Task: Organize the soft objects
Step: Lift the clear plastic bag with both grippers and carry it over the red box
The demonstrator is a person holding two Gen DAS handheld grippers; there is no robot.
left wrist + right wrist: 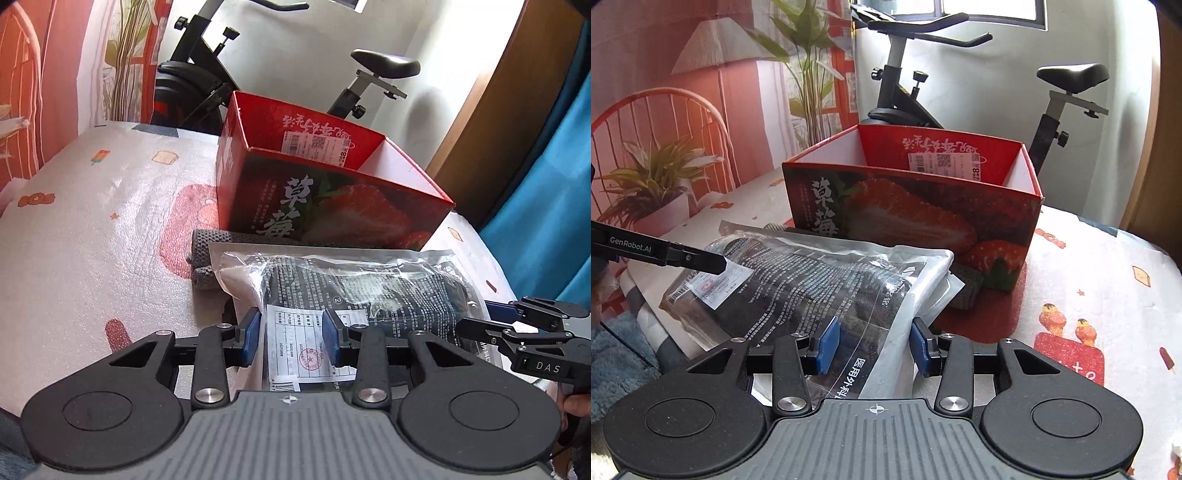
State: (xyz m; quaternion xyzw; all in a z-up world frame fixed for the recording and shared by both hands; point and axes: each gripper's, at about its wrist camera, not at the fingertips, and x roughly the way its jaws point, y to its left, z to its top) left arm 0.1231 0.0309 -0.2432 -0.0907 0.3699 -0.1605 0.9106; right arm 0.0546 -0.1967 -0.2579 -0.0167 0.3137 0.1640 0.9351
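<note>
I hold the flat clear-plastic packet of dark printed fabric (354,291) at both ends, its long axis across me: left tongs (291,332) and right tongs (875,345) narrowed on it; the open red strawberry-printed cardboard box (325,192) stands just beyond, far side

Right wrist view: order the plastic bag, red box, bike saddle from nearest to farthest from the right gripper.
1. Plastic bag: between the right gripper pads, low centre-left.
2. Red box: just behind the bag, centre.
3. Bike saddle: beyond the box, upper right.
</note>
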